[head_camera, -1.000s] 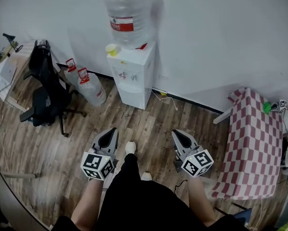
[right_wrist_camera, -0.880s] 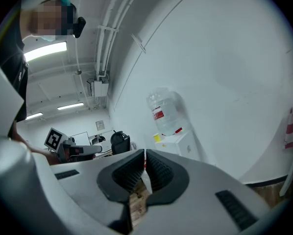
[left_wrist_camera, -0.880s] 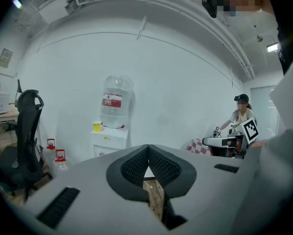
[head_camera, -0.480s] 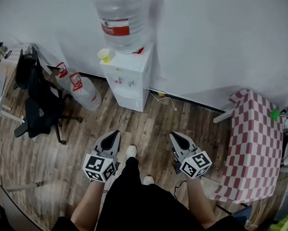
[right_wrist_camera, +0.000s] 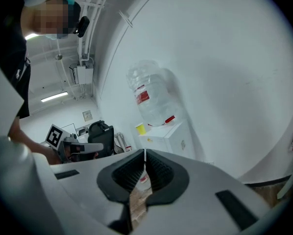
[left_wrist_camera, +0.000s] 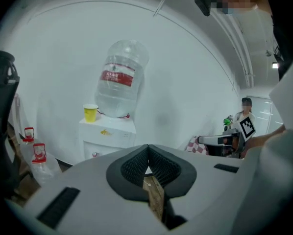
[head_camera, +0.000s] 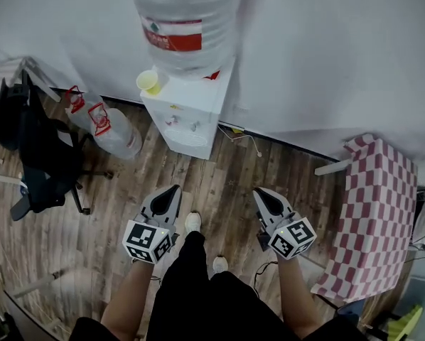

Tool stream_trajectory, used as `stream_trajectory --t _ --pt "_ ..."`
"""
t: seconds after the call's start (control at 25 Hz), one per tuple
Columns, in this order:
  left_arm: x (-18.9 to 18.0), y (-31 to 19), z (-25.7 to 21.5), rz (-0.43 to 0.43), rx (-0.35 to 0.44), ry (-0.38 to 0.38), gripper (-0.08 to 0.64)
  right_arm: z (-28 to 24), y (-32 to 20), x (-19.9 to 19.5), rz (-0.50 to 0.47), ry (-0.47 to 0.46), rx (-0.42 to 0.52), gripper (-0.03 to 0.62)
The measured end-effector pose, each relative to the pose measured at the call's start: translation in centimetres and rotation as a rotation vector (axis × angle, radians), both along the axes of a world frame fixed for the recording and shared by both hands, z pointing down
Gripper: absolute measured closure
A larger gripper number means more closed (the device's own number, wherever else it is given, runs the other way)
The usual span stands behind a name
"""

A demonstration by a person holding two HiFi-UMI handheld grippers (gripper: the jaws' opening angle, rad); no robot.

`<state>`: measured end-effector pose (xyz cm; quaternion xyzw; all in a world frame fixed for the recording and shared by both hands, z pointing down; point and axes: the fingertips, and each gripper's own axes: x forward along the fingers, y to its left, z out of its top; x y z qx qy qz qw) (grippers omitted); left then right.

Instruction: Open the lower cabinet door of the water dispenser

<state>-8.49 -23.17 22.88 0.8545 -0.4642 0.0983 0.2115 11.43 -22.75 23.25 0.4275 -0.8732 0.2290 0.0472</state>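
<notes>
A white water dispenser [head_camera: 187, 116] stands against the wall, carrying a big clear bottle [head_camera: 184, 20] with a red label and a yellow cup [head_camera: 148, 82] on its top. Its front face [left_wrist_camera: 103, 143] shows in the left gripper view; the lower cabinet door is mostly hidden behind my jaws. My left gripper [head_camera: 171, 192] and right gripper [head_camera: 261, 195] are both shut and empty, held over the wooden floor a good step short of the dispenser. The dispenser [right_wrist_camera: 168, 136] also shows in the right gripper view, beyond the shut jaws.
Two empty water jugs [head_camera: 102, 126] lie left of the dispenser, beside a black office chair [head_camera: 38, 155]. A red-checked table [head_camera: 372, 219] stands at the right. A cable [head_camera: 244, 137] trails from the wall. My white shoes [head_camera: 192, 222] are on the floor between the grippers.
I have walked toward the dispenser: it and the bottle loom larger and nearer in the head view. Both grippers stay shut and level with each other.
</notes>
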Motion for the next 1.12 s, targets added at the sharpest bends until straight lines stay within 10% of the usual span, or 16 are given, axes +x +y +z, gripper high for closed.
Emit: stream_trajectory --t 1.12 --pt "-1.7 -12.8 21.2 -0.024 0.084 -0.053 0.546 23.3 -14.4 -5.3 -0.095 0.039 0.006 0.567"
